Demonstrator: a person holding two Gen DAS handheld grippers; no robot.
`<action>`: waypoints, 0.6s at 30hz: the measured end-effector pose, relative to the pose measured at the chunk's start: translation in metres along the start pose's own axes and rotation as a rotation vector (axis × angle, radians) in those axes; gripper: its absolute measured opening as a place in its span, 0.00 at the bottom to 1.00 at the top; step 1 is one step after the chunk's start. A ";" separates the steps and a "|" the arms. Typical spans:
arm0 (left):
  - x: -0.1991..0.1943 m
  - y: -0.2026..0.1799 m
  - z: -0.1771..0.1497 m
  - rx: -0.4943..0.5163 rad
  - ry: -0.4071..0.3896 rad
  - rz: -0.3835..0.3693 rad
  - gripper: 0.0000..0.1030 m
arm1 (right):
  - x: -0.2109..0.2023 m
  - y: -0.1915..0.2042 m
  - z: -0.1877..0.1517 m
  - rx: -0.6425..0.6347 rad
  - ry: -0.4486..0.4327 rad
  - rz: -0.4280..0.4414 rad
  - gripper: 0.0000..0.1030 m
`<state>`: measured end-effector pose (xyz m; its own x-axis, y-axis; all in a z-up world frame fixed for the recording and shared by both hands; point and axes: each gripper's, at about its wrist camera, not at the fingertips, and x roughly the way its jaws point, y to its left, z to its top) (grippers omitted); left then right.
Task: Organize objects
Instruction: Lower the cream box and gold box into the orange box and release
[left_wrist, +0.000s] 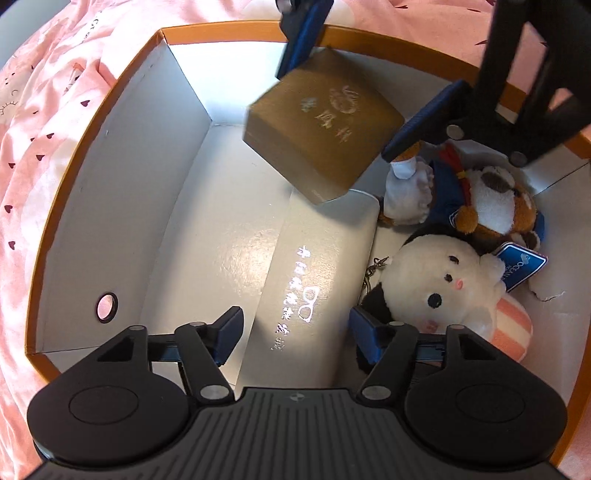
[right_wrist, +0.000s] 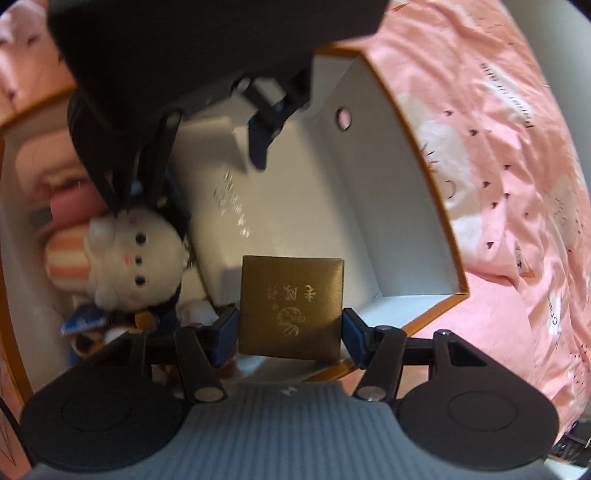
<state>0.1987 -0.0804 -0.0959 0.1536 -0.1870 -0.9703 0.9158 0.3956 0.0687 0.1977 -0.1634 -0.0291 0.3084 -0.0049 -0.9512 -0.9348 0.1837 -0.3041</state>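
A large orange-edged cardboard storage box (left_wrist: 92, 155) with smooth white inner walls sits on a wrinkled pink heart-print bedsheet (left_wrist: 40, 122). Inside lie a long glossy white case with silver lettering (left_wrist: 295, 280), a fluffy cream plush with black ears (left_wrist: 439, 284) and a brown-and-white plush dog in blue clothes (left_wrist: 480, 199), the two toys side by side. The left gripper (left_wrist: 295, 325) stands wide apart astride the white case, its blue pads clear of it. The right gripper (right_wrist: 290, 326) clamps a square matte-gold box with embossed characters (right_wrist: 291, 306) between both pads, held tilted above the storage box's floor, over the far end of the white case.
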 end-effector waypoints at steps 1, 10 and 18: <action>0.000 0.002 -0.002 -0.012 -0.001 -0.009 0.77 | 0.004 -0.001 0.001 -0.010 0.023 0.010 0.59; -0.005 0.016 -0.023 -0.091 -0.021 -0.069 0.75 | 0.017 -0.021 0.005 0.010 0.082 0.082 0.61; -0.013 0.022 -0.038 -0.125 -0.046 -0.087 0.74 | 0.016 -0.035 0.012 0.062 0.087 0.131 0.69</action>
<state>0.2024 -0.0352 -0.0908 0.0955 -0.2653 -0.9594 0.8734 0.4846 -0.0471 0.2379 -0.1582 -0.0330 0.1659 -0.0615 -0.9842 -0.9525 0.2484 -0.1761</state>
